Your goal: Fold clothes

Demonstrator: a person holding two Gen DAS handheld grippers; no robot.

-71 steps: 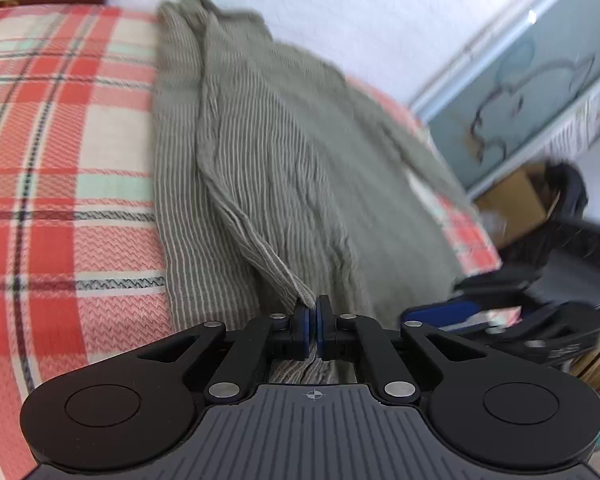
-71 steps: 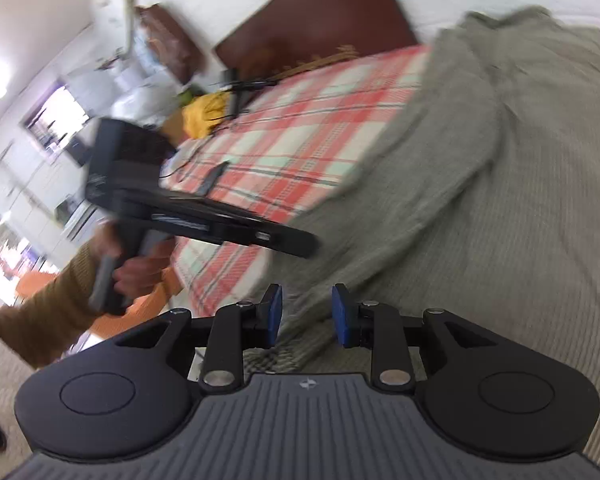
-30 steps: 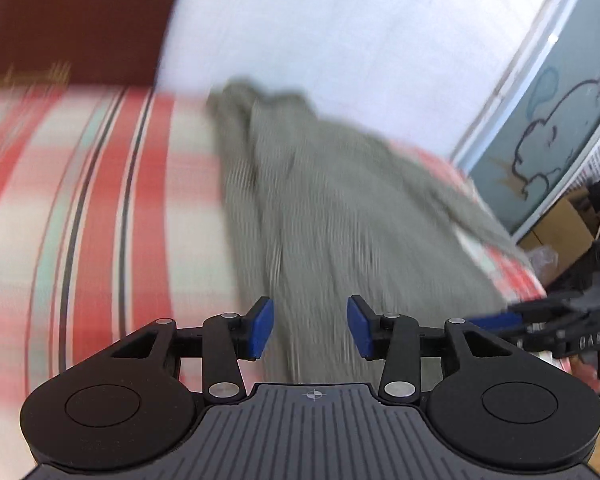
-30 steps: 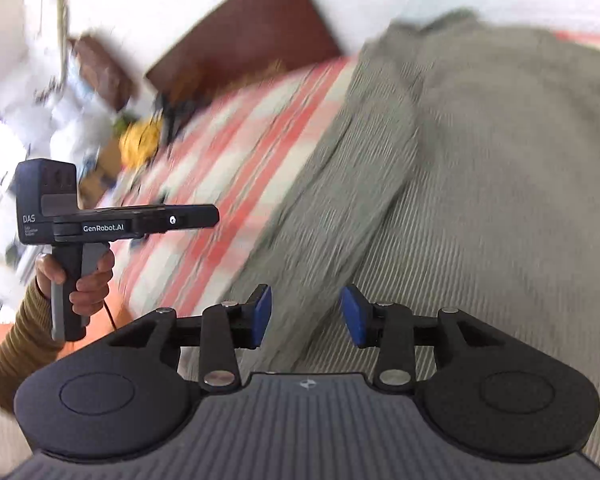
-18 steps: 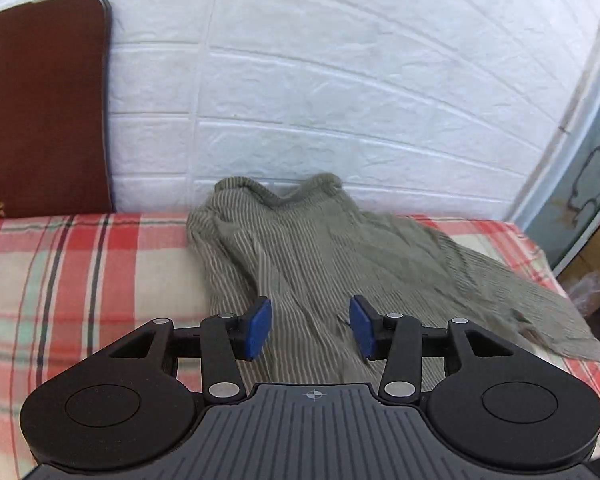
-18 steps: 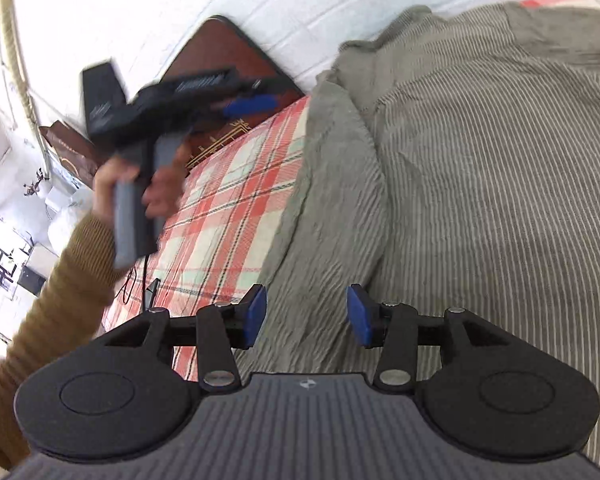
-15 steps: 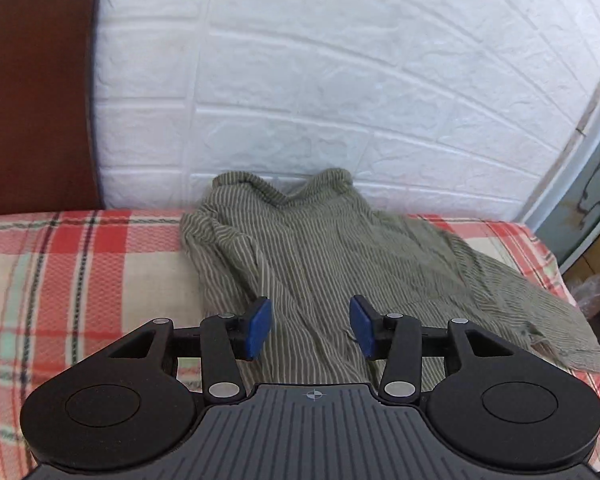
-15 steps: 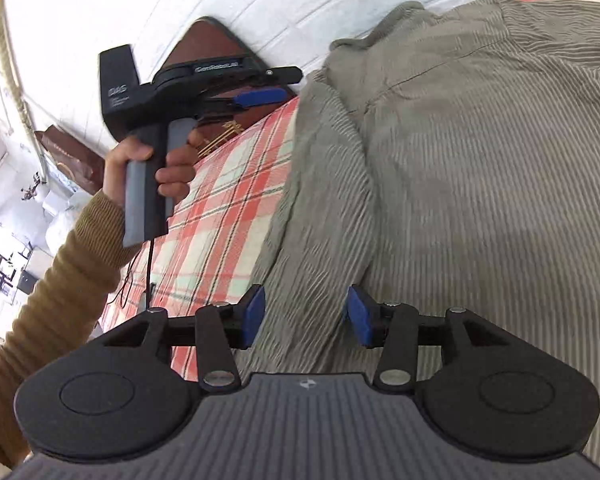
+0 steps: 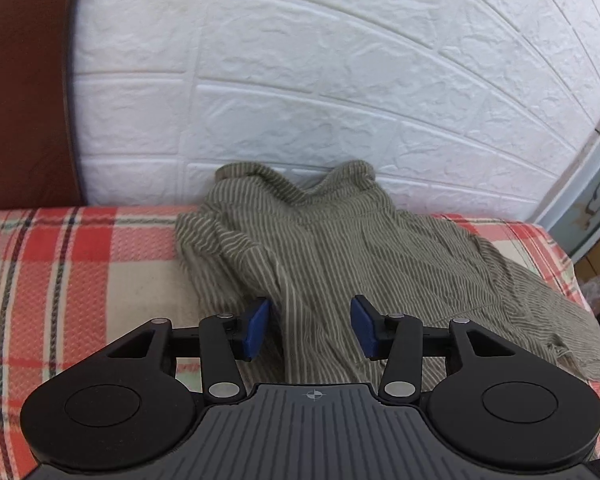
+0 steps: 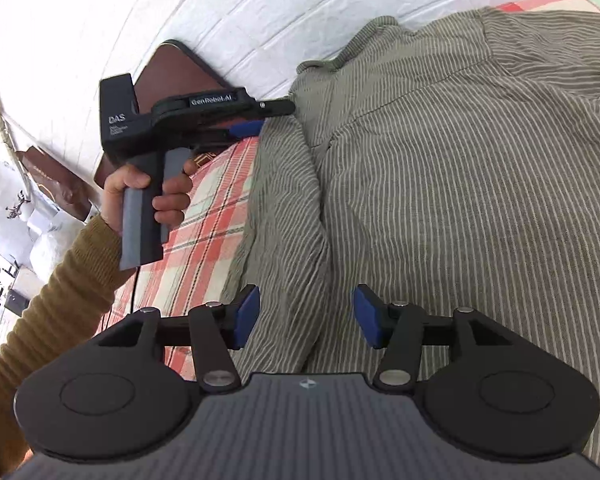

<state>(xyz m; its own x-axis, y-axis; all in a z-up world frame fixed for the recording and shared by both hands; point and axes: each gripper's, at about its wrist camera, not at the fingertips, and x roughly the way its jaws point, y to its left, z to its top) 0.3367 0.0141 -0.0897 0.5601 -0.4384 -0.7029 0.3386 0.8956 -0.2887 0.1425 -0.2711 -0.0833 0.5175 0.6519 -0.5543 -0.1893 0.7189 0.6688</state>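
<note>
A grey-green striped shirt (image 9: 340,256) lies on the plaid bed with its collar against the white wall. Its left side is folded inward. My left gripper (image 9: 310,328) is open and empty, hovering above the folded left part, facing the collar. My right gripper (image 10: 306,320) is open and empty, just above the shirt (image 10: 440,184) near the folded left sleeve. The left gripper also shows in the right wrist view (image 10: 256,120), held in a hand above the shirt's left shoulder.
A red, cream and green plaid blanket (image 9: 72,264) covers the bed. A white brick-pattern wall (image 9: 320,80) stands right behind the shirt. A brown headboard (image 9: 20,100) is at the left. A pale blue panel (image 9: 596,200) is at the far right.
My left gripper let go of the shirt's edge, opened, and moved up toward the collar end. My right gripper opened wider and moved further over the shirt.
</note>
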